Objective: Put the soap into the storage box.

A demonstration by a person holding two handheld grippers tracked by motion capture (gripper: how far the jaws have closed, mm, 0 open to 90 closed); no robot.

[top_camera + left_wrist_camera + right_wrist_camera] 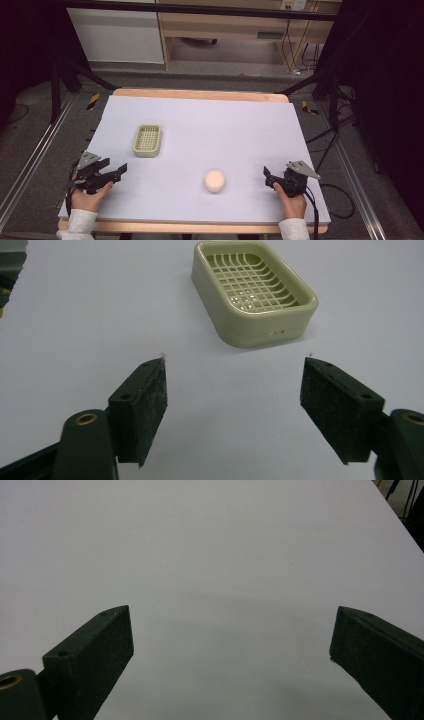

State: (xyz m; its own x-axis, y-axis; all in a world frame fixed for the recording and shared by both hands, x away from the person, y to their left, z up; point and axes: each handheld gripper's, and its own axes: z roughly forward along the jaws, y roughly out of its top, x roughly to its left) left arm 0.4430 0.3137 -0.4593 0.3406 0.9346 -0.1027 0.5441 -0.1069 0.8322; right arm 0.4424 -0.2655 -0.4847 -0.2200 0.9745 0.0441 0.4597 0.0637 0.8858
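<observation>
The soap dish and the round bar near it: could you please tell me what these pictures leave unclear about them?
- Soap dish: its underside is hidden by its own body in the left gripper view.
- Round cream bar: blurred and small in the high view; soap is only a guess.
- Table: its near edge is cut off in the right gripper view.

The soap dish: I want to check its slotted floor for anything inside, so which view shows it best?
The left gripper view: the soap dish sits close ahead of the open left claw, its grid floor plainly bare. The high view shows the dish small and far; the right gripper view faces the bare table.
</observation>
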